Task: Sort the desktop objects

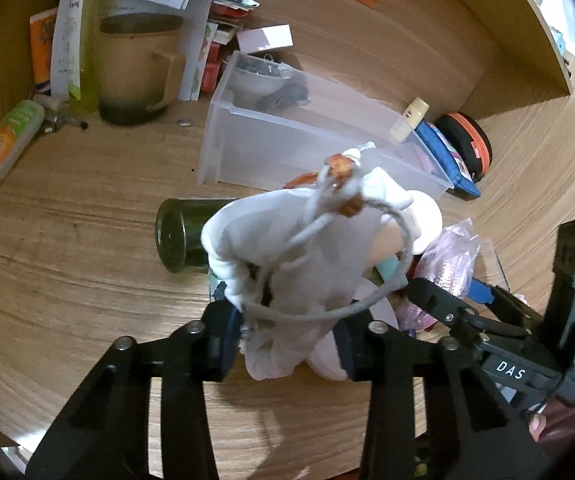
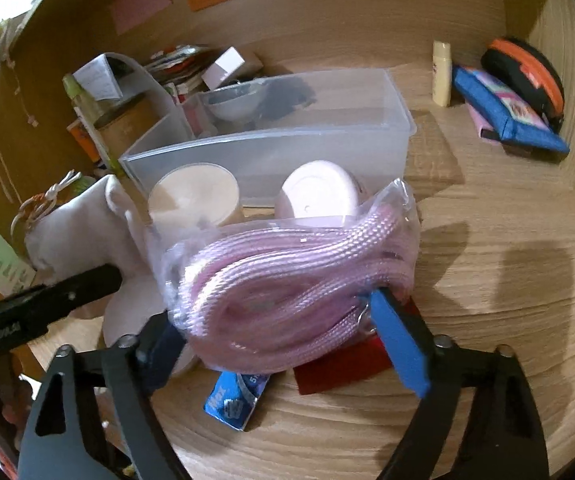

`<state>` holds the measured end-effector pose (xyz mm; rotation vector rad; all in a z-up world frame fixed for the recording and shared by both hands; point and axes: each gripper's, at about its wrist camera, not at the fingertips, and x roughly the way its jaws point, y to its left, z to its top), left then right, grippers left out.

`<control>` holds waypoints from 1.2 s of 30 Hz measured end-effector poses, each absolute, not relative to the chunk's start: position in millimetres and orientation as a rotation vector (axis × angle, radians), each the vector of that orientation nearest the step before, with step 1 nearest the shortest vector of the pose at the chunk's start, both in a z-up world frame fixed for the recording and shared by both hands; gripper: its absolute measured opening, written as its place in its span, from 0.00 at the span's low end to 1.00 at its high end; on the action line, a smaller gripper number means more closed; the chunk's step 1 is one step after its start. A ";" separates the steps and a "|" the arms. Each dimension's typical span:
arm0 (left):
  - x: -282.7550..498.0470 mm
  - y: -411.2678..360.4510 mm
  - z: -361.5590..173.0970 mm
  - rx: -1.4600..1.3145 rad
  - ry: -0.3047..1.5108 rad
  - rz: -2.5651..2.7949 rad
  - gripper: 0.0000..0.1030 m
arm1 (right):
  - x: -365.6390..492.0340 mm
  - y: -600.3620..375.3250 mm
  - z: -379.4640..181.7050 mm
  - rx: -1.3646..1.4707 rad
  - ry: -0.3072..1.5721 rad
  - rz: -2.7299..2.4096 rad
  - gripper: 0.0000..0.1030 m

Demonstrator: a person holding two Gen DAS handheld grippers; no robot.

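- The left gripper has its jaws pinching the lower part of a white drawstring pouch; the pouch rises ahead of the jaws, its cord looping across the front.
- Just beyond the pouch, to the left of those jaws, a dark green jar lies on its side on the tabletop.
- The right gripper has its jaws closing round a clear bag of pink cord — the blue right pad touches the bag's edge; the left pad is blurred, so full contact there I cannot tell.
- Under that bag lie a blue packet and a red card.
- Directly ahead of the right jaws stand a cream round lid and a pink round container, both against a clear plastic bin holding a small white bowl.
- Far right of the bin: a small cream tube, a blue pouch and an orange-and-black case.
- Left of the bin — a tan mug among papers.
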<state>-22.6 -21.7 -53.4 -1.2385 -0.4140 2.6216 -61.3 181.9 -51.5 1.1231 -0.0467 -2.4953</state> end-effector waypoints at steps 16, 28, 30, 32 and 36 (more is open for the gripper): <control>-19.9 -13.3 -16.1 -1.147 -0.335 2.678 0.26 | -47.5 199.2 -20.7 0.952 -0.020 -2.543 0.29; -33.7 7.1 -3.2 -1.132 -0.202 2.666 0.25 | -51.9 211.8 -15.2 0.934 -0.059 -2.539 0.27; -36.8 9.7 -10.0 -1.169 -0.172 2.668 0.25 | -51.7 213.4 -16.5 0.943 -0.070 -2.529 0.27; -36.9 8.3 -14.5 -1.191 -0.171 2.659 0.26 | -50.2 213.6 -17.1 0.943 -0.064 -2.529 0.27; -22.0 -7.6 -5.4 -1.146 -0.210 2.699 0.45 | -47.3 214.8 -16.7 0.939 -0.062 -2.534 0.27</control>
